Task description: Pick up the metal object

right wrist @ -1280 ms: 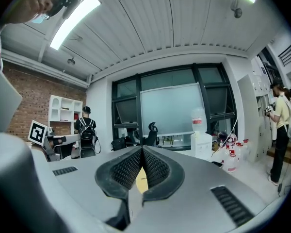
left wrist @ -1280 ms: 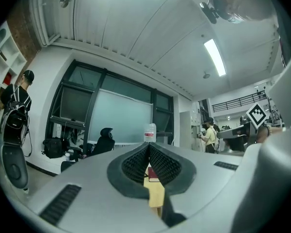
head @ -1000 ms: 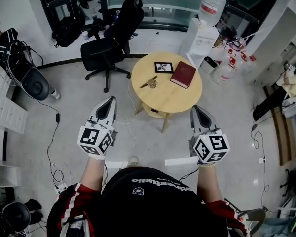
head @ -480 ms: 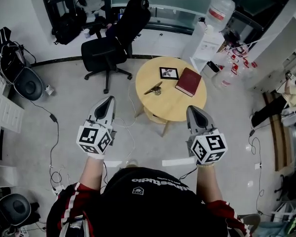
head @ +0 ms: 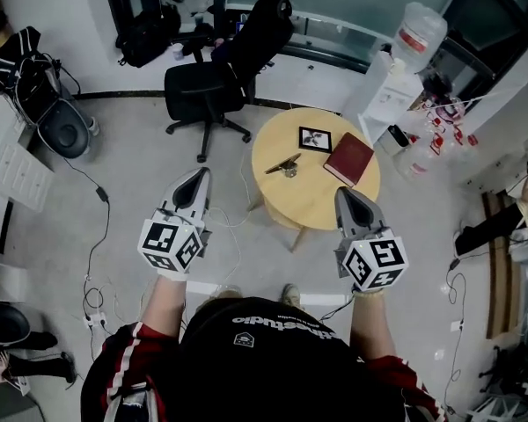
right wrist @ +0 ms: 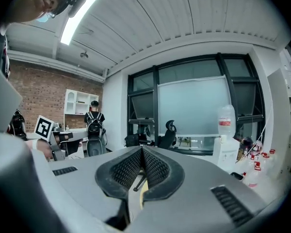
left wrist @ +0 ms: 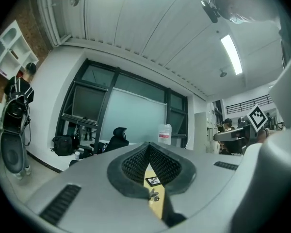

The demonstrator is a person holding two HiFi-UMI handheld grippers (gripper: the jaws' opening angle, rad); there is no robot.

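The metal object [head: 284,164] is a small dark, brassy piece lying on the left part of a round wooden table [head: 310,196]. A red book [head: 349,159] and a small framed picture [head: 315,139] lie beside it. Both grippers are held out at waist height, short of the table and well apart from the object. My left gripper [head: 194,176] hangs over the floor to the table's left, jaws shut and empty. My right gripper [head: 346,193] hovers over the table's near edge, also shut and empty. In the left gripper view the metal object [left wrist: 153,194] shows through the slit below the jaws.
A black office chair [head: 224,77] stands behind the table at the left. A water dispenser [head: 396,86] and bottles stand at the back right. Cables [head: 97,236] trail over the floor at the left. A person with a backpack [right wrist: 94,125] stands far off in the right gripper view.
The table, chair and dispenser have slid right and slightly down in the head view. Both grippers stay shut, in about the same place in the frame.
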